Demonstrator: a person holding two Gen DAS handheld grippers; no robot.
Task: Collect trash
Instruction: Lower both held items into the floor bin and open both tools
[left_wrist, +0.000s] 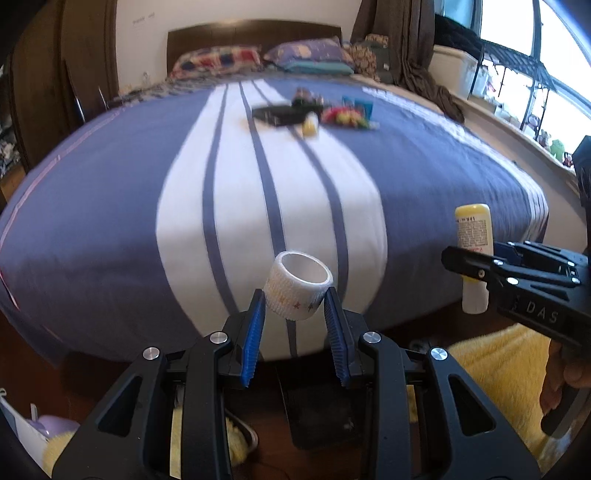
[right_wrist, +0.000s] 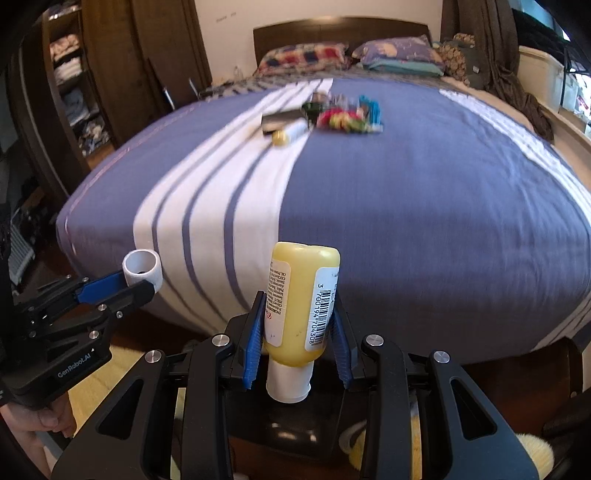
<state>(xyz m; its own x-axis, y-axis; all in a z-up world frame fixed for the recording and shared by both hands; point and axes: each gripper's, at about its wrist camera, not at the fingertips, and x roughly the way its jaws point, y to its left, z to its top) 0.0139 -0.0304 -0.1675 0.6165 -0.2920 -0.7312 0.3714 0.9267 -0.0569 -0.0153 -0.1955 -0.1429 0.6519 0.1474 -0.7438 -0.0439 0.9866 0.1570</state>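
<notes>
My left gripper (left_wrist: 295, 306) is shut on a white tape roll (left_wrist: 299, 286) with small stars, held off the near edge of the bed; it also shows in the right wrist view (right_wrist: 143, 271). My right gripper (right_wrist: 299, 314) is shut on a yellow bottle (right_wrist: 299, 299) with a white cap, held cap down; the bottle also shows in the left wrist view (left_wrist: 474, 236). More trash lies far up the bed: a black flat item (left_wrist: 279, 114), a small yellow-capped bottle (left_wrist: 310, 125), colourful wrappers (left_wrist: 347, 117) and blue packs (left_wrist: 358, 103).
The blue and white striped bed (left_wrist: 110, 206) fills both views. Pillows (left_wrist: 306, 55) lie at the headboard. A wardrobe (right_wrist: 92, 74) stands left, a window sill (left_wrist: 517, 122) right. A yellow fluffy rug (left_wrist: 491, 365) and a dark floor object (left_wrist: 321, 410) lie below the grippers.
</notes>
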